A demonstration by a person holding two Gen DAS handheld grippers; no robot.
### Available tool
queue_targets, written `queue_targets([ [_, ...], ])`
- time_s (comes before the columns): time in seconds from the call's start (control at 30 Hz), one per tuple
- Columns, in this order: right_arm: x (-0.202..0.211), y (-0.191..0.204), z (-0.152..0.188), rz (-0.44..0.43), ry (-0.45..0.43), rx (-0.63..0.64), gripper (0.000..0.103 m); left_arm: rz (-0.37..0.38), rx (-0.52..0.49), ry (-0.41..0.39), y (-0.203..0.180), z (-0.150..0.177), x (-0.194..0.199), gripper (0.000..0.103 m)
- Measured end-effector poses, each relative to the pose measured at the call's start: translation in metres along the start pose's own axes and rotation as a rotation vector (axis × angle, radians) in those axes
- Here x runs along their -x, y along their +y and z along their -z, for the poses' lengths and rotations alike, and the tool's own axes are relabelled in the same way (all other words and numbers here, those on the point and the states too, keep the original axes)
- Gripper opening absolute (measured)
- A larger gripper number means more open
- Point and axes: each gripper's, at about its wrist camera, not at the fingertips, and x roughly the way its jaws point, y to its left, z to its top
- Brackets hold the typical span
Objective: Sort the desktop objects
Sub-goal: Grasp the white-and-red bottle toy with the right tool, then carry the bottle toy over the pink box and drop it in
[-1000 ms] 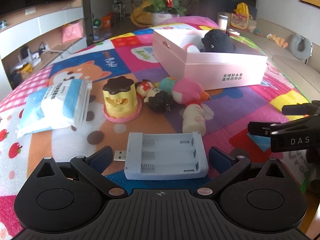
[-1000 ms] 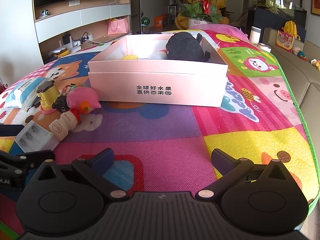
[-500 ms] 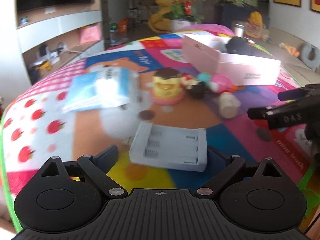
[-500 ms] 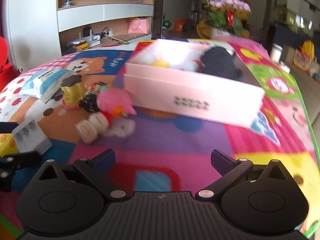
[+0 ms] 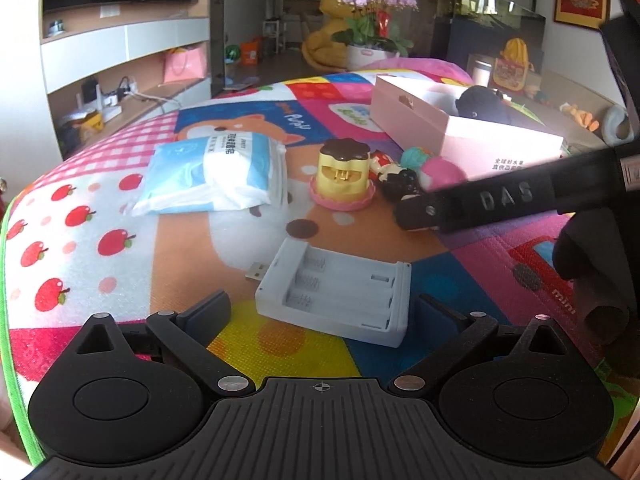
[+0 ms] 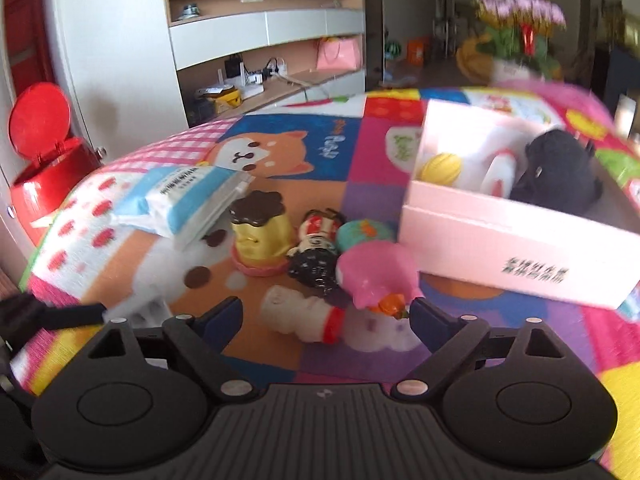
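A grey battery charger (image 5: pixel 336 292) with a USB plug lies on the colourful play mat (image 5: pixel 100 264), between the fingers of my left gripper (image 5: pixel 322 306). Its jaws are opening and the pads stand clear of the charger. My right gripper (image 6: pixel 326 310) is closing around a small white bottle toy (image 6: pixel 304 316) lying on its side, and its pads do not press on the toy. Just behind are a pink toy (image 6: pixel 376 276), a black-haired doll (image 6: pixel 316 252) and a yellow pudding toy (image 6: pixel 260 236). One right finger (image 5: pixel 480 204) crosses the left wrist view.
An open pink box (image 6: pixel 500 256) at the right holds a black plush (image 6: pixel 560 168) and a yellow item (image 6: pixel 440 168). A blue-and-white tissue pack (image 5: pixel 212 172) lies at the back left. A red lidded bin (image 6: pixel 44 160) stands beyond the mat's left edge.
My right gripper swung left from bare mat to the toy cluster, and its jaws narrowed a little. The left view shifted leftward, leaving the charger skewed between its fingers. The right finger looms closer.
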Motion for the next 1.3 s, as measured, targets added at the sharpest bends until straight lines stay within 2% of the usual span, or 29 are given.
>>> queue_targets([
  [0.1, -0.006, 0.004, -0.003, -0.027, 0.040, -0.041, 0.074, 0.004, 0.004, -0.001, 0.000, 0.000, 0.000, 0.102],
  [0.17, -0.009, 0.009, -0.001, -0.006, 0.038, -0.029, 0.056, 0.005, 0.005, -0.001, 0.000, 0.000, -0.001, 0.102],
  [0.3, -0.009, 0.006, 0.000, 0.004, 0.041, -0.023, 0.047, 0.005, 0.002, 0.001, 0.000, 0.000, -0.001, 0.103],
  [0.6, 0.026, -0.020, 0.014, 0.002, 0.053, -0.032, 0.047, -0.008, -0.064, 0.040, -0.008, -0.012, -0.015, 0.103],
  [0.77, 0.050, -0.050, 0.036, 0.037, 0.082, -0.065, 0.047, -0.014, -0.093, 0.061, -0.010, -0.022, -0.024, 0.103],
  [0.97, 0.074, -0.072, 0.055, 0.083, 0.069, -0.106, 0.047, -0.011, -0.101, 0.068, -0.014, -0.023, -0.025, 0.103],
  [1.03, 0.081, -0.077, 0.058, 0.086, 0.057, -0.113, 0.047, 0.001, -0.109, 0.062, -0.019, -0.021, -0.020, 0.097],
  [1.2, 0.097, -0.081, 0.057, 0.085, 0.017, -0.106, 0.047, 0.055, -0.138, 0.068, -0.036, -0.018, -0.010, 0.097],
  [1.3, 0.111, -0.082, 0.051, 0.088, -0.031, -0.096, 0.047, 0.110, -0.147, 0.014, -0.048, -0.032, 0.002, 0.097],
])
